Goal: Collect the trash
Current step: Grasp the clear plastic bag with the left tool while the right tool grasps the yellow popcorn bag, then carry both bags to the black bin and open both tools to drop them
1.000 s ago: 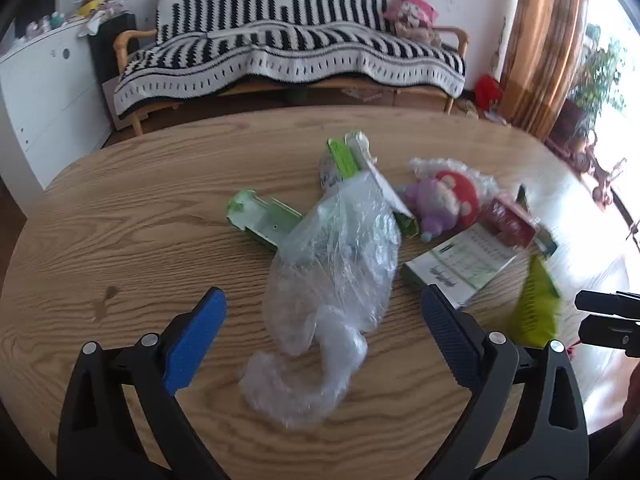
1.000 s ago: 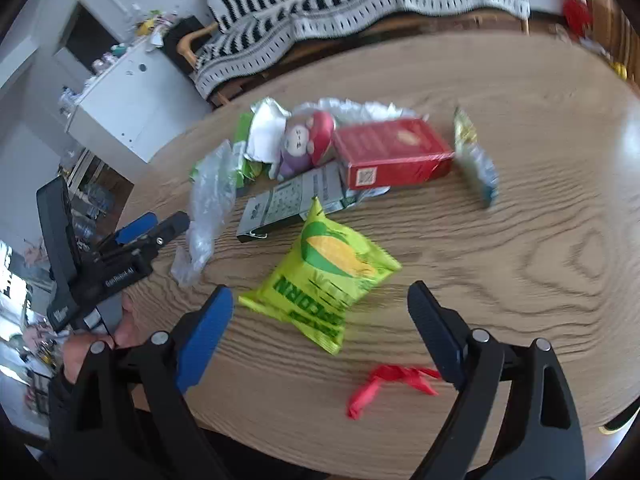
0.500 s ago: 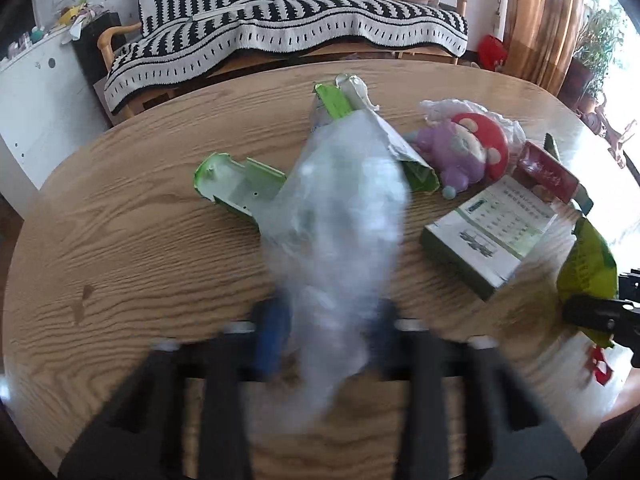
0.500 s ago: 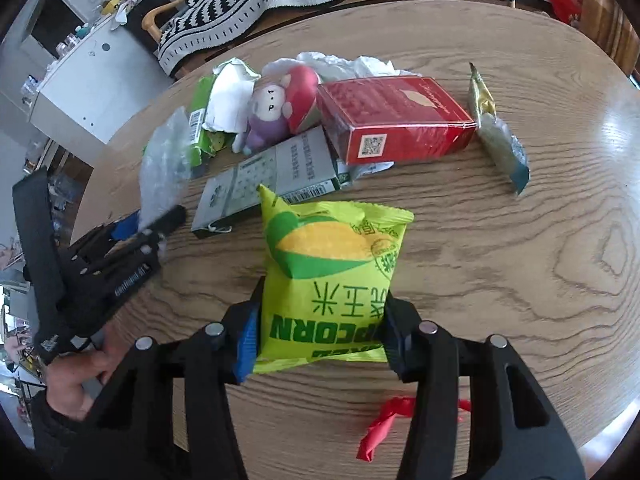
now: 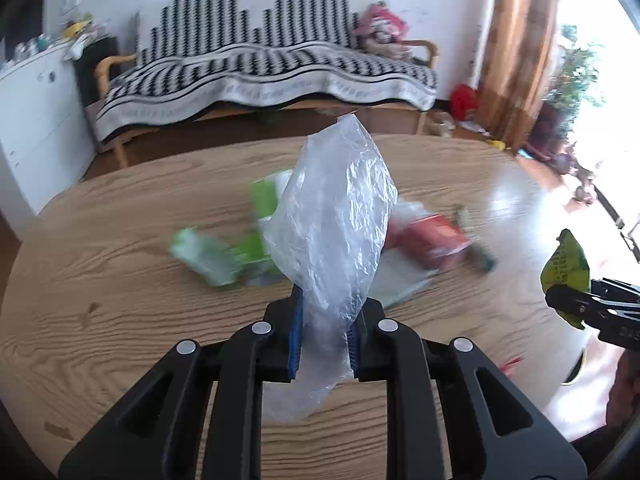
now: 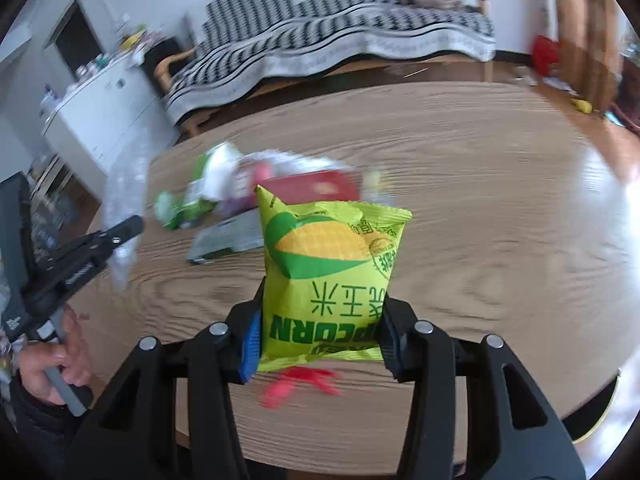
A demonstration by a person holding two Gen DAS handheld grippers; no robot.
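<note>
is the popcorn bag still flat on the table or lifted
Lifted: the right tongs clamp the popcorn bag upright, clear of the table.

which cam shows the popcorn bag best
The right wrist view: the popcorn bag fills the centre, front print readable, clamped in the right gripper. The left wrist view catches only a thin edge-on sliver at its far right; there the left gripper holds a clear plastic bag.

One clear plastic bag [image 5: 336, 216] — one popcorn packet [image 6: 332, 276].
</note>
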